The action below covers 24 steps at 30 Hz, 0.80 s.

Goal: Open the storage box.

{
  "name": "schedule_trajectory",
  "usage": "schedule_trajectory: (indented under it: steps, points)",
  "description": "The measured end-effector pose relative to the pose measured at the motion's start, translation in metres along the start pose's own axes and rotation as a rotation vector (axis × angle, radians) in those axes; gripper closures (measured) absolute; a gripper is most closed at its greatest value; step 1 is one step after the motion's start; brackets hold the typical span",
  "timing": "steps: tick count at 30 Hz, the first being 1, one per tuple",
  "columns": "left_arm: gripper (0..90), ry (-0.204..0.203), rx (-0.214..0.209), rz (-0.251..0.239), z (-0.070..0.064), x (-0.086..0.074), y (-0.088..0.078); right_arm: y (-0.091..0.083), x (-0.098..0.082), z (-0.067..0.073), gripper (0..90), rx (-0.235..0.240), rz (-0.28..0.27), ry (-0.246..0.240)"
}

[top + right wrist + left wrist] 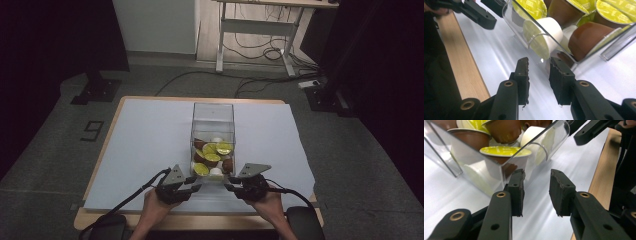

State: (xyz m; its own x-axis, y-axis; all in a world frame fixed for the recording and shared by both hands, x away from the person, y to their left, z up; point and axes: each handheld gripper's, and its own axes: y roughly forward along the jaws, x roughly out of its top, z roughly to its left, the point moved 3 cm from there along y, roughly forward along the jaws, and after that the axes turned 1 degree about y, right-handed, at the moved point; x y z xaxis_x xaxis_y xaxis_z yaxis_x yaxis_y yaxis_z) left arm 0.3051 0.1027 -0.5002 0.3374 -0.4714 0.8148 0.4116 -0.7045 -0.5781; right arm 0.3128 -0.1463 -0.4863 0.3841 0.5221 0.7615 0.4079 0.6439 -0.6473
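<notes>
- The clear box of coffee capsules stands on the white sheet, at the middle of the table's near half; its long axis runs away from the person.
- The left gripper sits at the box's near left corner, the right gripper at its near right corner; both are about equally near.
- Left gripper: jaws partly apart, holding nothing; in the left gripper view the box's lower edge lies just above its left jaw.
- Right gripper: jaws partly apart and empty; the box wall lies just beyond the tips.
- 2 hands frame 1 box; either could close on a near corner.
</notes>
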Motion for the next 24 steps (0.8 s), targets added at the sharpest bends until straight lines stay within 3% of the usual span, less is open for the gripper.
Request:
schedule_trajectory:
  steps: [5, 10, 20, 24]
  points:
    - [64.0, 0.031, 0.003, 0.021, 0.004, -0.002, -0.006, -0.008, -0.004, -0.006, 67.6, -0.001, 0.013, 0.009]
    - [64.1, 0.036, 0.005, 0.028, 0.009, -0.003, -0.012, -0.015, -0.005, -0.011, 66.3, -0.021, 0.011, 0.015]
    - [61.5, -0.013, 0.027, 0.019, 0.029, -0.003, -0.029, -0.022, -0.008, -0.024, 57.1, -0.059, -0.002, 0.052]
    - [58.6, -0.054, 0.036, -0.006, 0.044, 0.001, -0.037, -0.026, -0.006, -0.032, 46.7, -0.081, -0.018, 0.065]
